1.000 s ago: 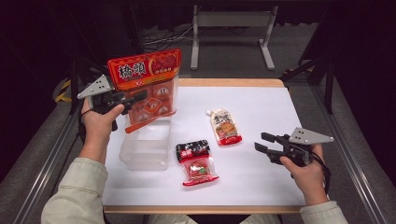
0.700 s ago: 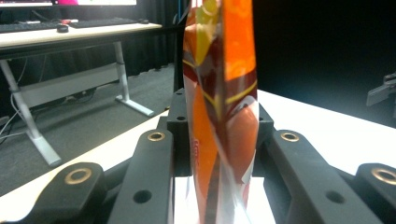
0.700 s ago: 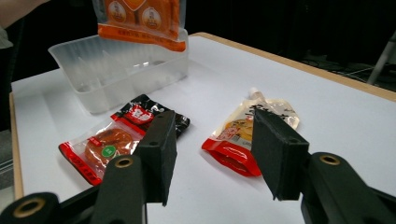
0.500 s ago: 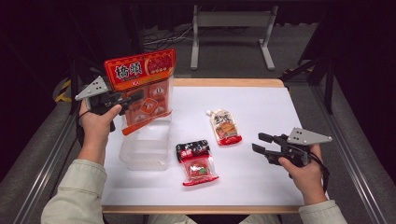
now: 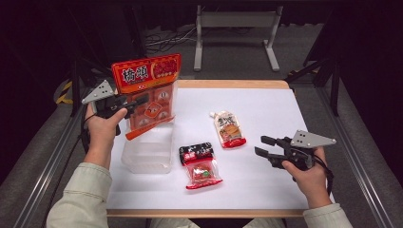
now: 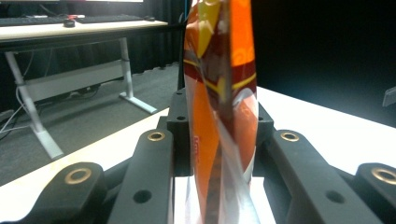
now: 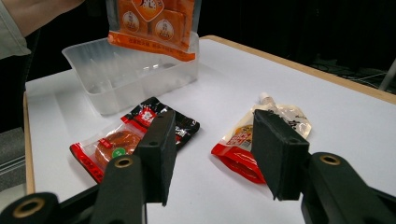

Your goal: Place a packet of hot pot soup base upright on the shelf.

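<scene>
Three packets (image 5: 147,97), one tray (image 5: 147,154)

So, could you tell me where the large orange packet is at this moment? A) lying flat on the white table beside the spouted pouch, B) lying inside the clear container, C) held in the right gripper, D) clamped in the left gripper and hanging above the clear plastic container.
D: the left gripper has its jaws shut on the orange packet, which hangs upright over the clear plastic container, its lower edge above the rim.
</scene>
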Demonstrator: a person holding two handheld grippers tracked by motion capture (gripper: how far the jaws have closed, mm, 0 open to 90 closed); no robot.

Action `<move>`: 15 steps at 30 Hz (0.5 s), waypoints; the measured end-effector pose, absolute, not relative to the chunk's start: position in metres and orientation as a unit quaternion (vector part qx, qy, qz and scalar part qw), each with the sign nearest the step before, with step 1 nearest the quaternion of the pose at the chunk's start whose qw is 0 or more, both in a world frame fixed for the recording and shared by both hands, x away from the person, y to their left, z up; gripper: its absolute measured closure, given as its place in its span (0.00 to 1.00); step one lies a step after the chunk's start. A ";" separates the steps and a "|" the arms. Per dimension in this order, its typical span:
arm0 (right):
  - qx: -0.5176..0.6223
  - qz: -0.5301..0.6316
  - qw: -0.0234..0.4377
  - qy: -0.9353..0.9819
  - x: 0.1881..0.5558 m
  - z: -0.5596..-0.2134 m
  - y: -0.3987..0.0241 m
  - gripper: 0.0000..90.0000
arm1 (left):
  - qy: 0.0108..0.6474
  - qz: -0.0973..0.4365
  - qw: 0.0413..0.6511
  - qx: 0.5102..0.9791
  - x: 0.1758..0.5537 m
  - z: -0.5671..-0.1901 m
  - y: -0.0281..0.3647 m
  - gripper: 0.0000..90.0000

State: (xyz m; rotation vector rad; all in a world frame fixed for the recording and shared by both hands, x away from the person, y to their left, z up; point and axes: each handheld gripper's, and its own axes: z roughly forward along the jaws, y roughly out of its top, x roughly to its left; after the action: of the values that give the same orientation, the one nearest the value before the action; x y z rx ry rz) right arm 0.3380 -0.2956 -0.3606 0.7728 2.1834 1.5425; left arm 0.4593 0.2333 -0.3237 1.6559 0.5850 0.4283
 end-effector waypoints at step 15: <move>0.267 0.548 0.179 0.773 0.336 -0.359 -0.294 0.56 | 0.275 0.170 0.637 0.699 0.461 -0.349 0.235 0.79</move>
State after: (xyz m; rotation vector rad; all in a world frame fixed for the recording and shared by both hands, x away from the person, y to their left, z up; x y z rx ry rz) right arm 0.3362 -0.2942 -0.3593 0.7554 2.1845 1.5483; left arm 0.4610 0.2349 -0.3489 1.5968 0.6286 0.3881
